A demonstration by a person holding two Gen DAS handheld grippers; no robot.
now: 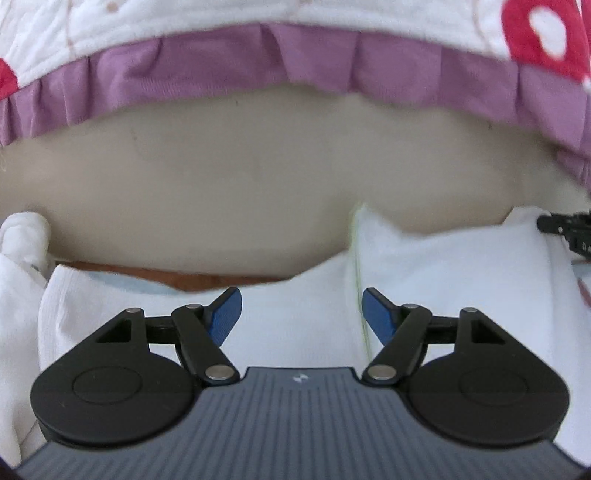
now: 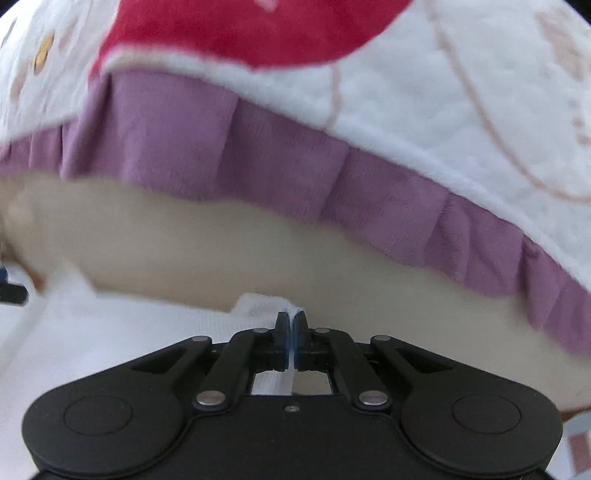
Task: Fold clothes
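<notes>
- We are folding one white garment [image 1: 295,321] that is lying near us on a beige surface [image 1: 229,177]; we cannot tell if that is a bed or a worktop.
- We are holding the right gripper [image 2: 291,325] closed on an edge of the white garment, with a thin bit of cloth pinched between its two pads. We think we are pinching it so we can lift that side and fold it.
- We are holding the left gripper [image 1: 302,315] open over the garment. Its two blue pads [image 1: 226,317] are standing apart with cloth under them, and they are not squeezing anything. We think it is getting ready to grab a second spot.
- We are seeing one fluffy white blanket [image 2: 424,110] on the far side, with a purple frill [image 2: 236,155] and red patches [image 2: 251,29]. It is lying well apart from the garment.
- We are counting two grippers, one garment and one blanket.
</notes>
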